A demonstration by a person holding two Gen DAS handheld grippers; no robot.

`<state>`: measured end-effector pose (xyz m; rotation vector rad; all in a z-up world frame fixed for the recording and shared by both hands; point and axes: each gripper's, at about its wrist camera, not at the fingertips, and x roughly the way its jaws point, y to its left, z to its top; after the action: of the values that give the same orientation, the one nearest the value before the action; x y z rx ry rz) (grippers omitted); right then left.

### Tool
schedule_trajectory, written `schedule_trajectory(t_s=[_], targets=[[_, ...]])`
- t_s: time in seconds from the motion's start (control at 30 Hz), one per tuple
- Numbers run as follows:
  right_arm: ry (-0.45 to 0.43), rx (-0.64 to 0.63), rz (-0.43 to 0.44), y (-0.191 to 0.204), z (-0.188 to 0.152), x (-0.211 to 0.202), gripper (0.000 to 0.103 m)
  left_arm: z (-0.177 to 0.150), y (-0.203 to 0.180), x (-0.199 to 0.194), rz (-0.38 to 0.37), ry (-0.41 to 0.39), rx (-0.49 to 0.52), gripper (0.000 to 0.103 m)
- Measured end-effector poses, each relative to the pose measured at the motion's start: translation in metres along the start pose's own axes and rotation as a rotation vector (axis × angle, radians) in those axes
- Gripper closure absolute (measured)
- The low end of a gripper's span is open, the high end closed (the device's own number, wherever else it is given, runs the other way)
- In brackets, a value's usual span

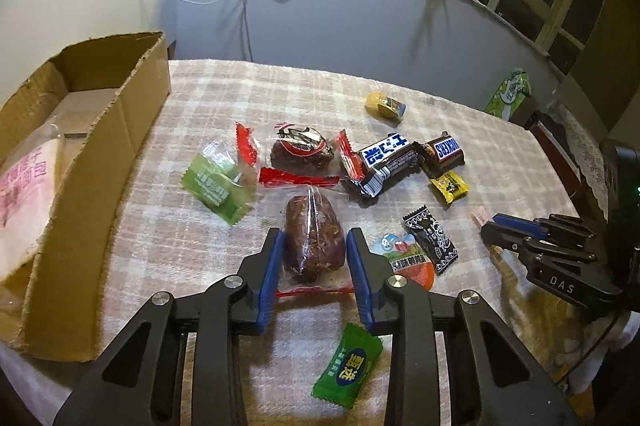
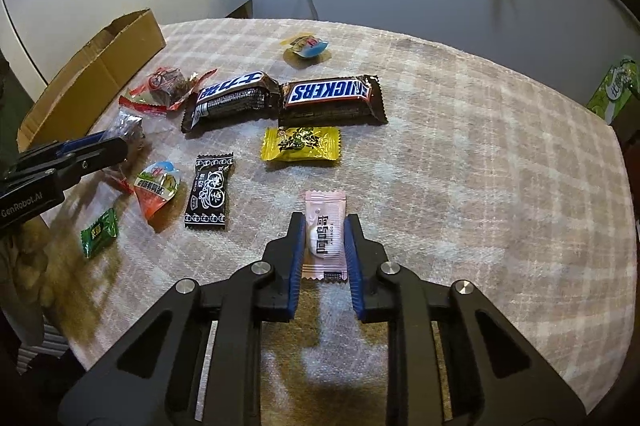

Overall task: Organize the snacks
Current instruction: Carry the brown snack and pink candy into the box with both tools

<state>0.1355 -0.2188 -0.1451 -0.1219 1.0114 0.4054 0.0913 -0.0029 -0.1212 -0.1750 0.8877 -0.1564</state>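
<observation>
**Both grippers straddling snacks on the plaid table**

In the left wrist view, your left gripper (image 1: 314, 246) is reaching over the table (image 1: 500, 153) with its blue fingers (image 1: 273, 258) spread on either side of a clear-wrapped brown date cake (image 1: 314, 244). The pads are sitting just beside the wrapper, and you cannot tell whether they are touching it. A second wrapped date cake (image 1: 298, 147) is lying farther out, with a pale green snack pack (image 1: 216, 181) to its left and two Snickers bars (image 1: 384, 161) (image 1: 442, 151) to its right. A yellow candy (image 1: 449, 186), a black candy (image 1: 430, 240) and a quail egg pack (image 1: 408, 258) are lying right of the fingers. A green candy (image 1: 347, 370) is resting under the gripper, and a yellow jelly cup (image 1: 385, 106) is sitting well beyond. The cardboard box (image 1: 116, 129) is standing at the left edge, holding a pink-printed bread bag (image 1: 24, 193). Your right gripper (image 1: 494, 230) is showing at the right; its finger state is unclear here.

In the right wrist view, your right gripper (image 2: 323, 246) is holding its fingers (image 2: 294, 254) open around a pink wrapped candy (image 2: 325, 238) lying flat on the table (image 2: 500, 165), the pads close to both wrapper edges. The yellow candy (image 2: 301, 143) is lying ahead, the Snickers bars (image 2: 332, 97) (image 2: 232, 99) beyond it, end to end. The left gripper (image 2: 120, 145) is coming in from the left.
</observation>
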Motion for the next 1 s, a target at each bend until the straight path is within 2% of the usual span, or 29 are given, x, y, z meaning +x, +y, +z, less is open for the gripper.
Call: schedule_trajectory(t_s=[0.23,0.47,1.0], targets=[[-0.028,0.016,0.008,0.000,0.003,-0.013,0.083,0.001,0.005,-0.016,-0.008,-0.040,-0.016,0.072],[-0.080,-0.003,0.028,0.017,0.014,-0.031,0.083,0.004,0.007,-0.038,-0.015,-0.092,-0.029,0.072],[-0.175,-0.096,0.133,0.093,0.058,-0.055,0.083,0.003,0.044,-0.087,0.016,-0.192,-0.094,0.072]])
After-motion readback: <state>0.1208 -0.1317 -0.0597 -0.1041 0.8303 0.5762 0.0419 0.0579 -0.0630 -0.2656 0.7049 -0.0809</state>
